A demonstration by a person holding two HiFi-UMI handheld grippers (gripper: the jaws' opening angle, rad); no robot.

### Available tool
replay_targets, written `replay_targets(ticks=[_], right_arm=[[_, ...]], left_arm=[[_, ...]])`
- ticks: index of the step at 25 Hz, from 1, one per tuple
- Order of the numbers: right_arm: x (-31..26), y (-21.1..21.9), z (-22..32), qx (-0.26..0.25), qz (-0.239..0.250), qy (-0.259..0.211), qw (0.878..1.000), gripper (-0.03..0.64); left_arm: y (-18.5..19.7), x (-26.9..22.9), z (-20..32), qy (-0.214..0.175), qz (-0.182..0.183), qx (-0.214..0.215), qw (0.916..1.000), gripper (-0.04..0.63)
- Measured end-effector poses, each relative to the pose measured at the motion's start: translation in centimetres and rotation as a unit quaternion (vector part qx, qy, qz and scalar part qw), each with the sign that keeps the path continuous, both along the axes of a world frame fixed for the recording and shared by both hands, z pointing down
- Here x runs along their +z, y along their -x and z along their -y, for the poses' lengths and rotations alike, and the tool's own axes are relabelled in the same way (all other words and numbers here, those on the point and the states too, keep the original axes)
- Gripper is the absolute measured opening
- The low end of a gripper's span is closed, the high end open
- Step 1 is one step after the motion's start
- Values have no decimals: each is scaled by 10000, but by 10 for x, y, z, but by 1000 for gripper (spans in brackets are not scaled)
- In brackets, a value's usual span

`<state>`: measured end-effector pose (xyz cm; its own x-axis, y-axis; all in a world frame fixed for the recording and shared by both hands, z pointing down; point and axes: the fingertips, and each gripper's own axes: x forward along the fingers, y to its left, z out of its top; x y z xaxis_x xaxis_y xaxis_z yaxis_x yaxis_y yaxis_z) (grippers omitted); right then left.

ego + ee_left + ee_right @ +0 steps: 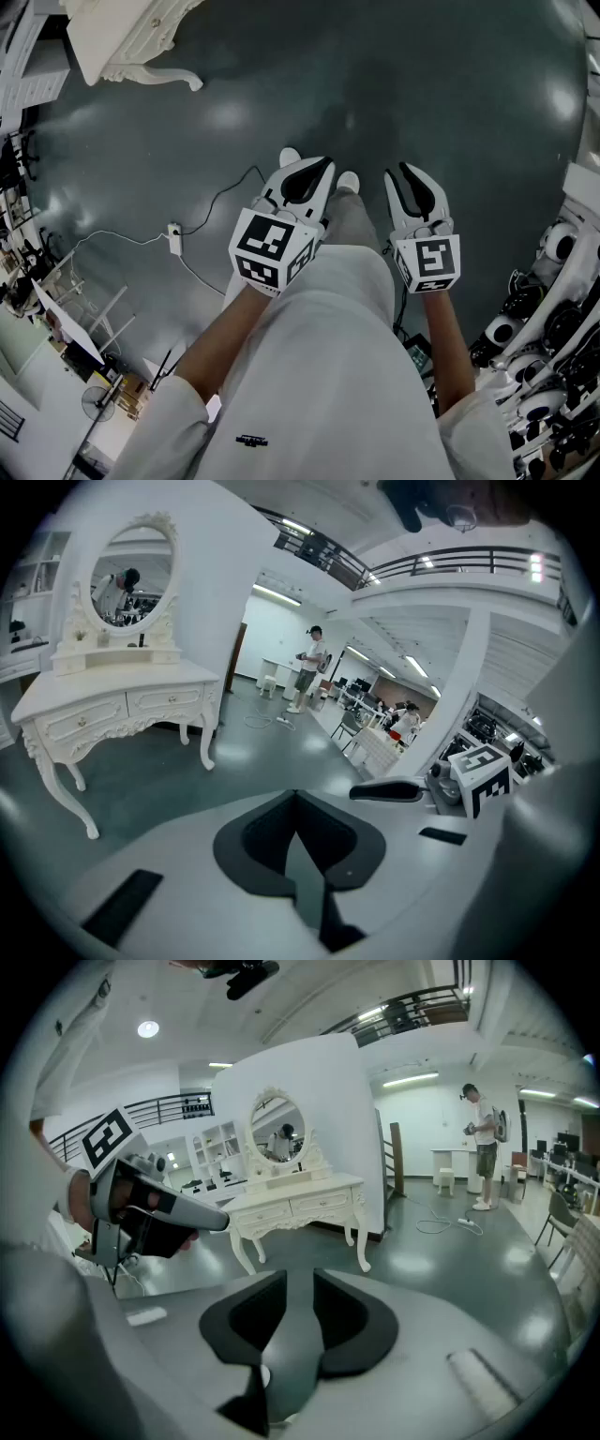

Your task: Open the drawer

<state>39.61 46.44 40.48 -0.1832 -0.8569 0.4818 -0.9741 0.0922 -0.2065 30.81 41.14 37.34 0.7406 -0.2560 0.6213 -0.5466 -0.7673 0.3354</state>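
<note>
A white dressing table (112,700) with an oval mirror (131,578) stands across the grey floor, well away from both grippers. Two small drawers (89,719) in its front are closed. In the right gripper view the same table (295,1199) stands straight ahead. Only its corner (131,37) shows in the head view, at the top left. My left gripper (305,178) is held over the floor with its jaws together and nothing in them. Beside it, my right gripper (415,187) has a narrow gap between its jaws, also with nothing in it.
A cable and power strip (173,239) lie on the floor to my left. White machines (553,309) crowd the right edge. A person (483,1147) stands far off near another cable. A white partition (309,1091) backs the table.
</note>
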Motion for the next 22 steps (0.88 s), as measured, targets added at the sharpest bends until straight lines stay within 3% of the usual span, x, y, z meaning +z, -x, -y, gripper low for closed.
replay_targets(ticks=[5, 10, 14, 22], right_arm=[[-40, 17, -16, -8, 288, -274, 9992, 14], [-75, 64, -6, -522, 332, -507, 9968, 12], [-91, 100, 5, -625, 507, -528, 9954, 11], [-138, 176, 19, -946, 68, -841, 9919, 12]], left_arm=[[20, -34, -21, -253, -133, -181, 9994, 9], [88, -54, -25, -492, -175, -824, 9952, 9], [135, -66, -22, -562, -370, -1294, 9893, 9], [228, -80, -33, -575, -728, -1705, 9810, 9]])
